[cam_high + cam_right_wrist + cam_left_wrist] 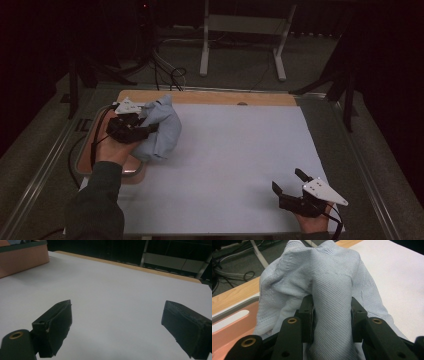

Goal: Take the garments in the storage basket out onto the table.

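While the right gripper (289, 186) is parked near the front right corner of the white table cover (240, 165), all the action is found over at the left. A light blue knitted garment (160, 130) is seen bunched up in a heap at the left edge of the cover, partly hanging over the salmon-coloured tray (131, 167) that sits just beside it. The left gripper (150, 129) is pushed right into that heap, and in the left gripper view a thick fold of the garment (332, 315) is pinched between the two black pads (308, 317), with cloth bulging out above and below the jaws. So the pads aren't pressed together, they're clamped on a wad of fabric. The grip is backed up by the person's left hand (117, 147), coming in from a dark green sleeve (97, 205).

Over on the other side, the right gripper's jaws are spread wide, and nothing but bare white cover (112, 302) is seen between them in the right gripper view. Its fingers (53, 326) are held just above the surface, though whether they actually touch it can't be told. A corner of the tray (22, 258) is caught at the far upper left of that view, well apart from the jaws. A wooden table edge (210, 97) is visible beyond the cover.
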Tool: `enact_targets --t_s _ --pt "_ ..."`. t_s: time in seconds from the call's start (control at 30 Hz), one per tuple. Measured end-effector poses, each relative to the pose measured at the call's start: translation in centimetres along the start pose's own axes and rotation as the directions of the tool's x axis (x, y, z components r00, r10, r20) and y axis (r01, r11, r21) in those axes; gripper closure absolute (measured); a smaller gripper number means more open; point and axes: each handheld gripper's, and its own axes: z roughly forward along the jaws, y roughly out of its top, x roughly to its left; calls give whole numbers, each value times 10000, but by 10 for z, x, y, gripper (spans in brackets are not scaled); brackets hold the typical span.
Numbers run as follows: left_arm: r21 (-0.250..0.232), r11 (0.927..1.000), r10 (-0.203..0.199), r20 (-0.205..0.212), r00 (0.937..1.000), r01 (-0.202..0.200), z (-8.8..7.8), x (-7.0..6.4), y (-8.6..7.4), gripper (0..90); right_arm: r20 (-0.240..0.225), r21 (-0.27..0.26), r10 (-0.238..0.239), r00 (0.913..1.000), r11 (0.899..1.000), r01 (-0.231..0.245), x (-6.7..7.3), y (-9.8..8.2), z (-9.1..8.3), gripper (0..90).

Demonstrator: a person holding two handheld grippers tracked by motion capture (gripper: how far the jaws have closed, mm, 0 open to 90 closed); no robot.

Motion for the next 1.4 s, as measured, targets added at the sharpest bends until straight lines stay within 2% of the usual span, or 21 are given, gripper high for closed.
enact_targets --t_s 0.6,1.1,1.4 --pt "27 9998 176 151 9997 -176 13 -14 4 654 49 26 5 10000 10000 -5 0 0 0 99" --pt "47 9992 393 577 9976 -397 29 -28 10 654 18 50 -29 10000 10000 28 0 0 1 99" --pt "7 9984 568 838 9949 -570 40 -41 14 654 10 56 -51 10000 10000 51 0 0 1 99"
